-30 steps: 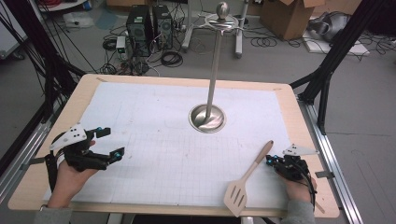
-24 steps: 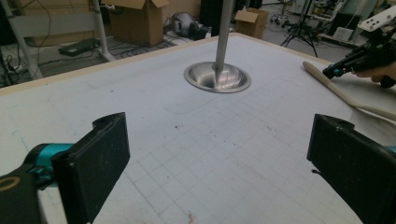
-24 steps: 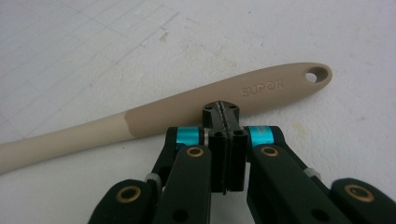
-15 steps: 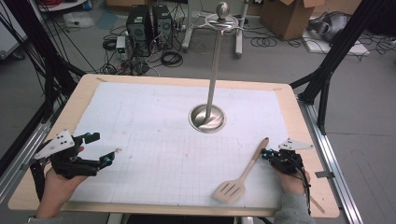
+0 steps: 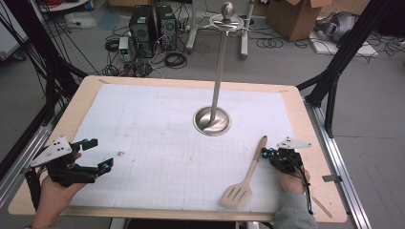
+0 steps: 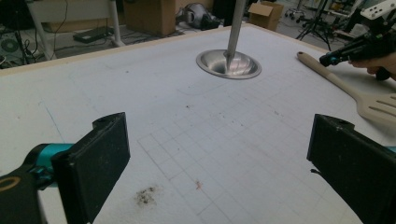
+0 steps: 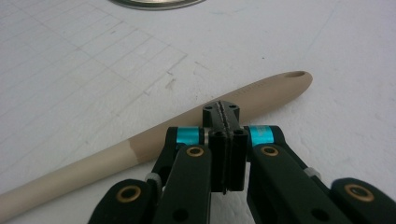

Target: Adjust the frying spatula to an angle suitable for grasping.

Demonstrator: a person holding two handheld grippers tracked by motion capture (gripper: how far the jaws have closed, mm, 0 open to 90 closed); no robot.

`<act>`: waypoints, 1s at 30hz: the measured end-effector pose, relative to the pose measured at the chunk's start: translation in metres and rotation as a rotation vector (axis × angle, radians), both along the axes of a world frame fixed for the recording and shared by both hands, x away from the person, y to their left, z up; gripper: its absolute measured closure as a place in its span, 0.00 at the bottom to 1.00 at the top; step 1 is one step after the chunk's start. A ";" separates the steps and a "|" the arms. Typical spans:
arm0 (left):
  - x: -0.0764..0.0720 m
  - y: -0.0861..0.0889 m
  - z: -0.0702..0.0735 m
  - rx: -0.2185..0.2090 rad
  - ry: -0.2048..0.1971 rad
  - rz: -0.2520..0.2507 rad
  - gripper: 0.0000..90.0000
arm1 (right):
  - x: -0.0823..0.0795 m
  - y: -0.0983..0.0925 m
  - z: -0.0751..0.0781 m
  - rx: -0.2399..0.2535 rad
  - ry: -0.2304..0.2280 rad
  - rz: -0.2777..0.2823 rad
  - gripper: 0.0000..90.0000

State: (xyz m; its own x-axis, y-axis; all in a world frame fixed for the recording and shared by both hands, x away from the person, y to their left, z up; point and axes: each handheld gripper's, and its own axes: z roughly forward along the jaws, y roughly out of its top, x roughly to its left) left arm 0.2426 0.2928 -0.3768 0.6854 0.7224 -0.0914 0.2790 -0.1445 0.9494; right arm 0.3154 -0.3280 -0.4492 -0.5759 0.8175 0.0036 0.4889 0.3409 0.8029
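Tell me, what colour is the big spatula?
The spatula is pale tan wood, with a slightly darker handle end; the right gripper view shows it best.

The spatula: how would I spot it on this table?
Find the steel stand mid-table, then look toward the near right corner. The spatula lies flat beside the shut right gripper. It is the lone pale wooden thing, with a slotted blade.

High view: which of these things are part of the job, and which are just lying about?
In the job: wooden spatula; right gripper, shut, beside its handle; left gripper, open.
Lying about: metal stand; cardboard box; computer towers; cables.
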 end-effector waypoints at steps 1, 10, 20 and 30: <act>-0.001 0.001 0.000 0.003 0.002 0.002 0.07 | 0.002 0.002 0.000 -0.001 -0.002 0.003 1.00; -0.012 0.013 -0.002 0.008 0.009 0.036 0.07 | 0.016 0.021 0.000 0.002 0.004 0.037 1.00; -0.022 0.022 -0.005 0.009 0.018 0.064 0.07 | 0.028 0.048 0.000 -0.014 -0.012 0.111 1.00; -0.031 0.028 -0.006 0.015 0.019 0.089 0.07 | 0.035 0.067 0.001 -0.022 -0.012 0.178 1.00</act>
